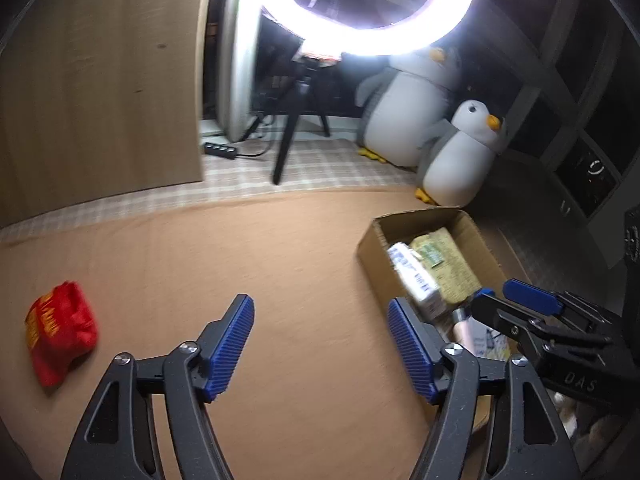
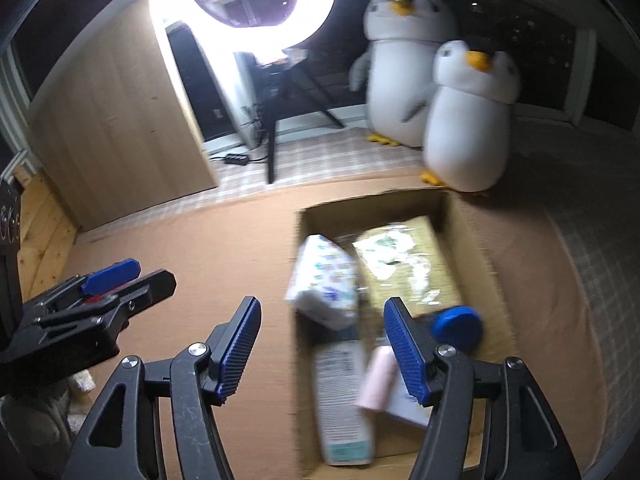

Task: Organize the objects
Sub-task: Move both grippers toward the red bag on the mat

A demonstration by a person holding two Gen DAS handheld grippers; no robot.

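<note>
Mostly we are done: the cardboard box [image 2: 472, 240] holds several packets, both the left gripper [image 1: 320, 344] and right gripper [image 2: 322, 344] stand apart and empty, and only the red pouch [image 1: 60, 336] remains outside.

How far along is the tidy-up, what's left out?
Done: cardboard box already holds several packets, a pink tube and a blue-capped item. In hand: nothing; left gripper and right gripper are both open and empty. Left: red packet still lies on the mat.
</note>
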